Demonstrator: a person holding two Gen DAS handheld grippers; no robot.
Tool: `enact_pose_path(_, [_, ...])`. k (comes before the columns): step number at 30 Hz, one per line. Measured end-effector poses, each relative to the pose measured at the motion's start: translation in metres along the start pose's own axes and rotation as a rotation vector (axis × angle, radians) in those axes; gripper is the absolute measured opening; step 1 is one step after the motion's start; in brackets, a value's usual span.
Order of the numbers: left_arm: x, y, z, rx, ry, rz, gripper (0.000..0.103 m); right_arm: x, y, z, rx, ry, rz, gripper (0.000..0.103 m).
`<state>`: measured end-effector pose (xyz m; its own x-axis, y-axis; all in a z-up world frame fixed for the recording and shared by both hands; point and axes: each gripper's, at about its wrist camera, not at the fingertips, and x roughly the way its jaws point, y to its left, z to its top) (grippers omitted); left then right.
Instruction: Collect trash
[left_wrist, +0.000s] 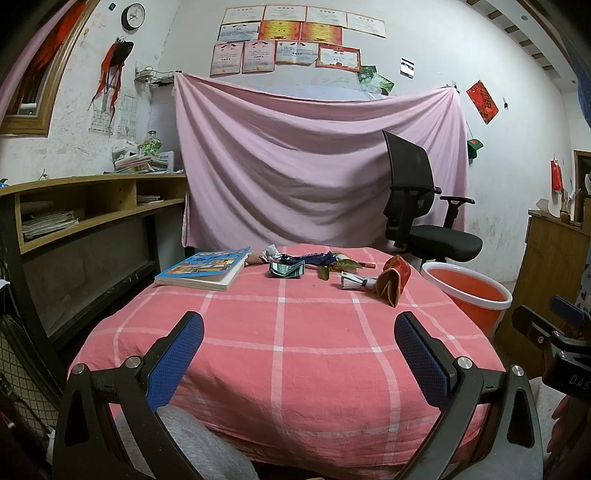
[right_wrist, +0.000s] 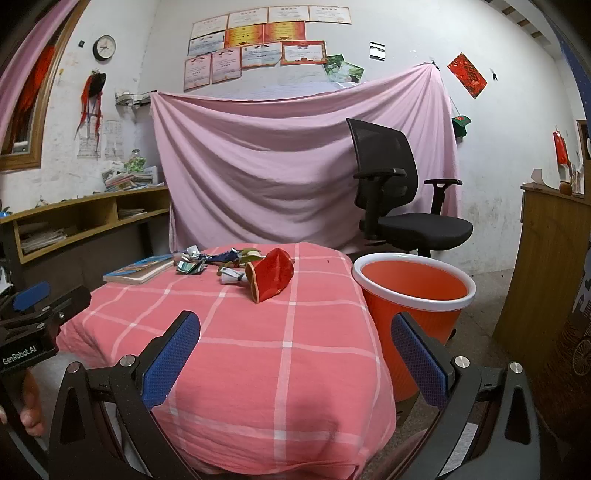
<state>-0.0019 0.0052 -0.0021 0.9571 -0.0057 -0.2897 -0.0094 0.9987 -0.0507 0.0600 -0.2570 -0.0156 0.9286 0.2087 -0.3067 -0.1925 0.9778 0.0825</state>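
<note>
Trash lies in a loose row across the far half of a table covered in a pink checked cloth (left_wrist: 295, 350). It includes a crushed red carton (left_wrist: 393, 280) (right_wrist: 271, 278), a green-and-white wrapper (left_wrist: 287, 268) (right_wrist: 190, 266), a small white crumpled pack (left_wrist: 352, 281) (right_wrist: 231, 276), a blue wrapper (left_wrist: 314, 258) and some leaves (left_wrist: 341, 265). An orange bin with a white rim (left_wrist: 467, 291) (right_wrist: 413, 288) stands on the floor right of the table. My left gripper (left_wrist: 299, 325) hovers open over the near edge, nothing between its fingers. My right gripper (right_wrist: 295, 325) is open too, near the table's right corner.
A blue book (left_wrist: 207, 267) (right_wrist: 142, 269) lies at the far left of the table. A black office chair (left_wrist: 417, 206) (right_wrist: 395, 199) stands behind the bin, before a hanging pink sheet. A wooden shelf unit (left_wrist: 92, 206) runs along the left; a wooden cabinet (right_wrist: 550, 266) stands at right.
</note>
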Motion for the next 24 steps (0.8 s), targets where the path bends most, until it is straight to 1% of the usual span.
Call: enact_pose_path(24, [-0.0008, 0.0005, 0.0008, -0.003, -0.002, 0.0, 0.101, -0.0001, 0.0016, 0.0006, -0.002, 0.002, 0.0, 0.103])
